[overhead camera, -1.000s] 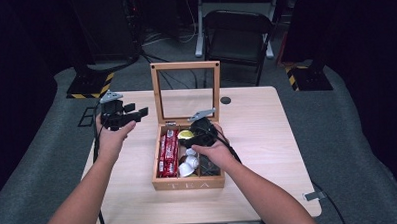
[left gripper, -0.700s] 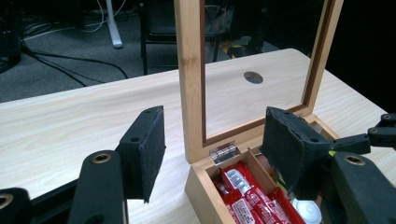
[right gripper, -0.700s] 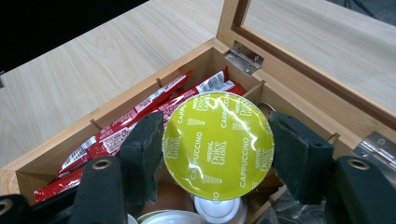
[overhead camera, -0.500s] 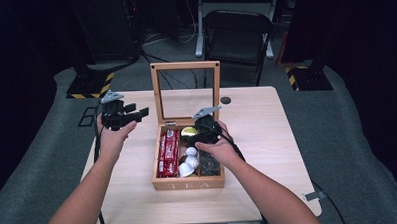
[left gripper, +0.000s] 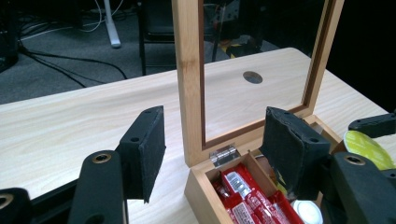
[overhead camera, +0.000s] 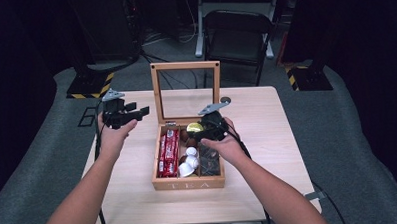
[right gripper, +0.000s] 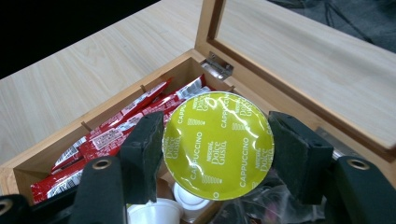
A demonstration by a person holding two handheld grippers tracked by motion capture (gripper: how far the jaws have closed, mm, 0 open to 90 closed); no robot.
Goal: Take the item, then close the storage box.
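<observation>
In the high view the right gripper (overhead camera: 203, 133) sat just right of the frame's centre, above the back of the open box (overhead camera: 189, 183), the right hand (overhead camera: 222, 143) wrapped round it from below and the forearm running down to the lower right edge. Its jaws were clamped on a capsule (overhead camera: 194, 127); in the right gripper view the capsule (right gripper: 217, 144) filled the middle of the frame, a round pod with a shiny, slightly crinkled yellow-green foil top printed in white, a black padded jaw pressed to each side of its rim.

The left gripper (overhead camera: 131, 114) hung at centre left of the high view, over the table (overhead camera: 267, 119) left of the box, pointing toward the lid (overhead camera: 186, 92); the left hand (overhead camera: 113, 135) gripped it from behind, forearm stretching to the lower left corner. In the left gripper view its jaws stood apart with nothing between them, their pads matte and foam-like.

The box was light wood with a squared frame, and its lid stood upright, a clear pane in a wooden border on a small metal hinge (right gripper: 217, 65). Glossy red packets (overhead camera: 168, 152) lay in the left compartment, white cups (overhead camera: 188, 161) in the middle one. The tabletop was pale wood grain.
</observation>
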